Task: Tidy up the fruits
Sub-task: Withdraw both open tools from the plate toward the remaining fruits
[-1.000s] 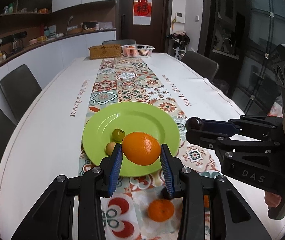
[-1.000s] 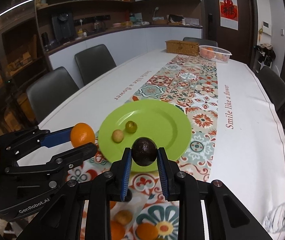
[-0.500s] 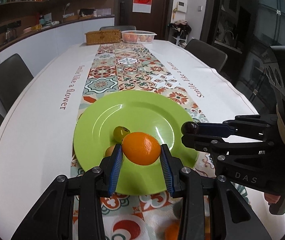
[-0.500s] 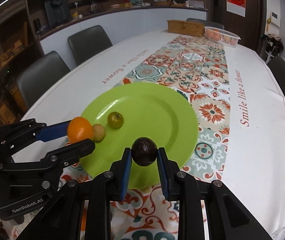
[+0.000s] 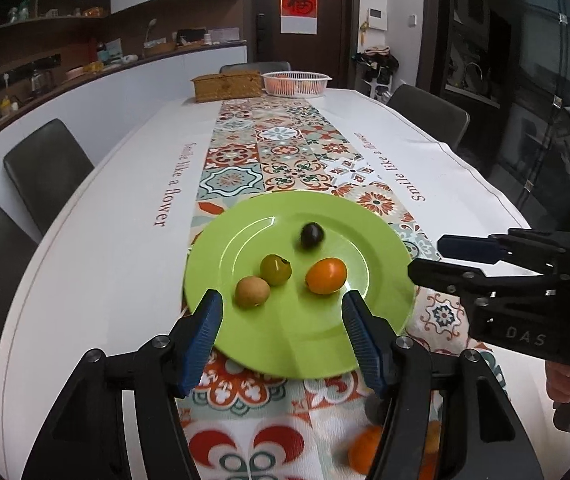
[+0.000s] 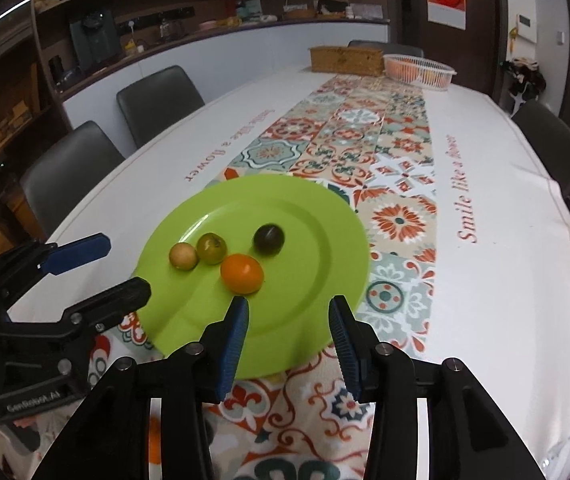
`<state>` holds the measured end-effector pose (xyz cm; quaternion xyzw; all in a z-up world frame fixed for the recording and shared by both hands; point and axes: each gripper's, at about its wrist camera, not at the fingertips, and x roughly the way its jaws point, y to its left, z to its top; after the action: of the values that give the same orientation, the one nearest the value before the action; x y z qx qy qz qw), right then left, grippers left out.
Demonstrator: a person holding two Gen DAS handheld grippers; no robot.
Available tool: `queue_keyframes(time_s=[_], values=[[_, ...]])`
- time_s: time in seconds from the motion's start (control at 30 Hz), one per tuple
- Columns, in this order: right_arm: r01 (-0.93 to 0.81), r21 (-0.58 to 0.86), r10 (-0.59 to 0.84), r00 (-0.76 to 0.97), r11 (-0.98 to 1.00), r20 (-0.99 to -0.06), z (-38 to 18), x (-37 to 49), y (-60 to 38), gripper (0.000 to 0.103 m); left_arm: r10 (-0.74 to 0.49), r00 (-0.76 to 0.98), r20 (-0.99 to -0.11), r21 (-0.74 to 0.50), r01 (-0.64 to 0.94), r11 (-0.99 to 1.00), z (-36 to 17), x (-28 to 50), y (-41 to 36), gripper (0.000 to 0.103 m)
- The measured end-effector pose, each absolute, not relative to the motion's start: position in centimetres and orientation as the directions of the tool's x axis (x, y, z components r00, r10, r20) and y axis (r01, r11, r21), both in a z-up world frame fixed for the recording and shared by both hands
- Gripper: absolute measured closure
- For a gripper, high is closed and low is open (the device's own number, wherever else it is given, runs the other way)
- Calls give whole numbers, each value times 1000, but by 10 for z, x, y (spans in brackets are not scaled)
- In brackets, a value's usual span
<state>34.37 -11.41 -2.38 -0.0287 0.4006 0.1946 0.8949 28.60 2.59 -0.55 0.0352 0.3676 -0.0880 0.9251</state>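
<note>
Behind our left gripper (image 5: 281, 322) at 5 o'clock, more fruit (image 5: 365, 450) lies half hidden on the cloth. On the plate (image 5: 325, 352) sit an orange (image 5: 326, 275), a dark fruit (image 5: 311, 235) blurred at 12, a green one (image 5: 275, 269) and a tan one (image 5: 251, 291). Both grippers, right (image 6: 289, 330) too, gape empty.

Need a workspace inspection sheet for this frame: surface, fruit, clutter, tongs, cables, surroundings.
Surface: table under a white cloth with a patterned tile runner.
Job's things: green plate holds an orange, a green fruit, a tan fruit and a dark fruit; more orange fruit lies on the runner near the camera.
Clutter: wicker box and white basket at the far end.
Tongs: left tongs open, empty; right tongs open, empty.
Cables: nothing seen.
Surroundings: chairs, counter and shelves, door with a red poster.
</note>
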Motion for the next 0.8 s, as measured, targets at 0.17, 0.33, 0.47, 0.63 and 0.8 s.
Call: queue_keyframes(time_s=[0.17, 0.33, 0.47, 0.63, 0.8], values=[[-382, 94, 337, 639, 919, -692, -4, 316, -121, 60, -146, 738, -659, 3, 196, 981, 14, 261, 21, 40], [-382, 99, 350, 673, 919, -652, 17, 289, -129, 60, -159, 768, -621, -1, 202, 979, 36, 233, 17, 30], [-366, 76, 331, 710, 928, -621, 30, 265, -138, 53, -157, 782, -603, 4, 200, 980, 48, 210, 14, 28], [-348, 39, 301, 743, 937, -598, 37, 233, -146, 52, -157, 792, -591, 21, 209, 978, 54, 183, 5, 24], [-336, 32, 289, 752, 941, -592, 38, 205, -158, 52, -162, 803, -574, 42, 227, 973, 56, 155, -6, 21]])
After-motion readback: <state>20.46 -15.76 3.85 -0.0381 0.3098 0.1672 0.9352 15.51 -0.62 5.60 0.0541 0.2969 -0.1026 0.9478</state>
